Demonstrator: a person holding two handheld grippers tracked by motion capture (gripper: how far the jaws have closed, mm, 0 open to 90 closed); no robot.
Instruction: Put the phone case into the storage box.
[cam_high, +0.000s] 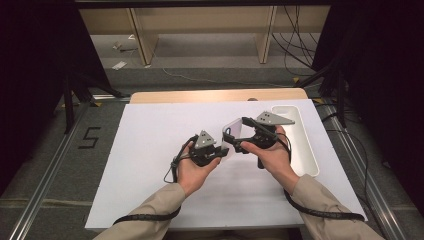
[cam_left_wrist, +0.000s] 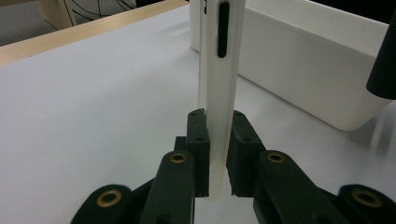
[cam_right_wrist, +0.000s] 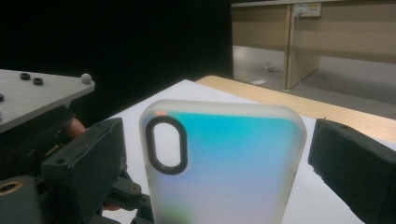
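holding item: phone case, upright above the table centre, clenched edge-on in your left gripper; right gripper released around it. white tray at 3 o'clock. next, likely: close right.

I saw a frosted phone case shimmering blue to violet with a black camera ring, a white tray, white table cover

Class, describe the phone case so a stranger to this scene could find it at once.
Start at the white table sheet; above its middle, two hands hold black grippers. Between them stands the phone case, clamped edgewise by the left gripper. Unlike the opaque white tray, it is translucent, with an oval black-rimmed camera cutout.
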